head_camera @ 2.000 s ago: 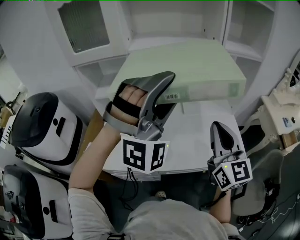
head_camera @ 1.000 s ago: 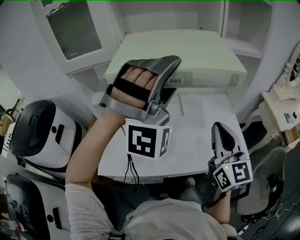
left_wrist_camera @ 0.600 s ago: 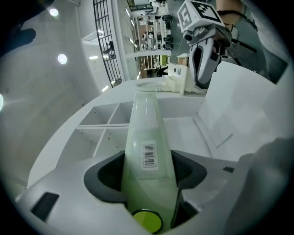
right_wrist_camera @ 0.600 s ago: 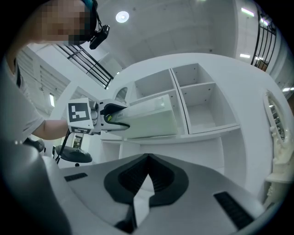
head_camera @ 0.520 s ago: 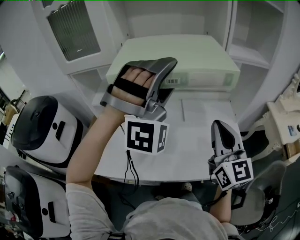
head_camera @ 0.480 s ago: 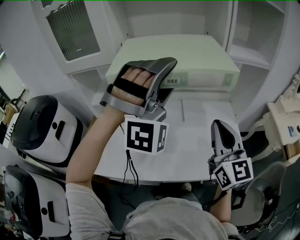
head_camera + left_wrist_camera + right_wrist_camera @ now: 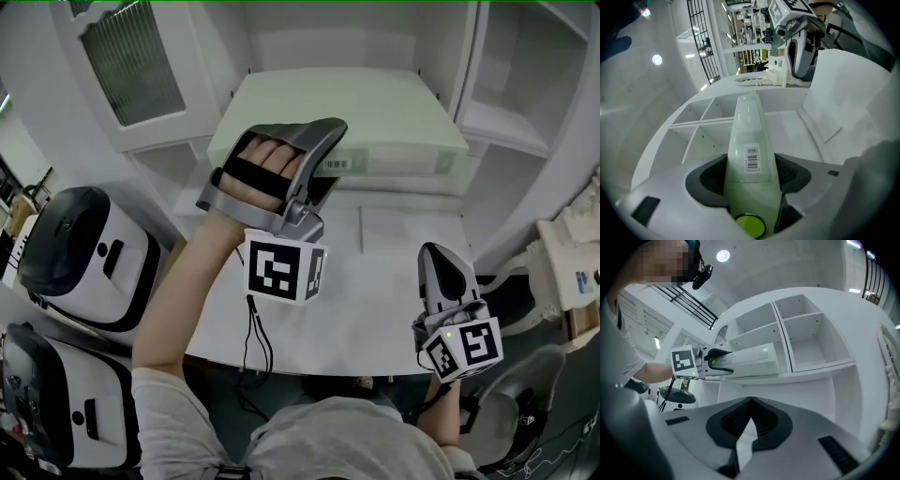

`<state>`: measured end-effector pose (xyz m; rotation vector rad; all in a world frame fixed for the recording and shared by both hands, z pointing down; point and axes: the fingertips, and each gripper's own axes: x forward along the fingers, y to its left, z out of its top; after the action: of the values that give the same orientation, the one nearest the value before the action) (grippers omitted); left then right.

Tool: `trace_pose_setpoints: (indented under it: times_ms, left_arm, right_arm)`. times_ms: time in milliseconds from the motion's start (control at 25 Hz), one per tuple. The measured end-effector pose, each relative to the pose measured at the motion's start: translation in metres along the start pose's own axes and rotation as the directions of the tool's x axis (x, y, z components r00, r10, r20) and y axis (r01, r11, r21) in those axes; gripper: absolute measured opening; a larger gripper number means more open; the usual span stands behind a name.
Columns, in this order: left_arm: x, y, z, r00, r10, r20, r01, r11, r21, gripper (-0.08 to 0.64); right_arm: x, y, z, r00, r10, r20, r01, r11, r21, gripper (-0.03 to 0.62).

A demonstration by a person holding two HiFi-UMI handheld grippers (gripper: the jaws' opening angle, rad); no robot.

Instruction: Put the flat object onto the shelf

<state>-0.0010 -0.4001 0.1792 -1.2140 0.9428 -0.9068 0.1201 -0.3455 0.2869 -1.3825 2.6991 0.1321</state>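
Observation:
The flat object is a wide, pale green box [image 7: 375,112] with a barcode label on its near edge. My left gripper [image 7: 328,167] is shut on that edge, one jaw above and one below. In the left gripper view the box [image 7: 749,140] runs straight out from between the pads toward the white shelf [image 7: 701,124]. From the right gripper view the box [image 7: 754,359] lies level over the shelf's lower board [image 7: 806,371], beside the left gripper [image 7: 715,363]; contact with the board cannot be told. My right gripper [image 7: 441,267] is shut and empty, low at the right above the table.
A white table [image 7: 375,291] stands under both grippers. Two white-and-black machines [image 7: 75,253] [image 7: 42,394] stand at the left. A cabinet door with a grille [image 7: 131,66] hangs open at the upper left. A cable [image 7: 251,347] dangles from the left gripper.
The left gripper and the box have shifted slightly left and deeper toward the shelf, the box lying more level. The right gripper has barely moved.

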Motion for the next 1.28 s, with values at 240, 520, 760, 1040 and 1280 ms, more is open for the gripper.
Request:
trace_pose_setpoints:
  times_ms: [240, 520, 760, 1040, 1280]
  left_arm:
    - [0.025, -0.005, -0.008, 1.000, -0.006, -0.014, 0.006, 1.000, 0.006, 0.291]
    - [0.054, -0.008, -0.017, 0.999, -0.022, -0.025, 0.022, 1.000, -0.001, 0.291]
    - [0.072, -0.009, -0.026, 0.999, -0.031, -0.040, 0.031, 1.000, -0.006, 0.291]
    - [0.091, -0.012, -0.039, 0.997, -0.039, -0.065, 0.039, 0.999, -0.007, 0.291]
    - [0.095, -0.013, -0.040, 0.997, -0.039, -0.065, 0.038, 0.999, -0.017, 0.297]
  right_arm:
    - [0.013, -0.017, -0.009, 1.000, 0.010, -0.013, -0.010, 1.000, 0.009, 0.009]
    - [0.026, -0.039, -0.014, 1.000, 0.014, -0.016, -0.014, 1.000, 0.017, 0.009]
    - [0.036, -0.049, -0.017, 1.000, 0.022, -0.019, -0.022, 0.999, 0.024, 0.009]
    - [0.047, -0.061, -0.020, 0.999, 0.030, -0.023, -0.029, 0.999, 0.034, 0.009]
    - [0.053, -0.069, -0.022, 0.999, 0.037, -0.024, -0.036, 0.998, 0.043, 0.009]
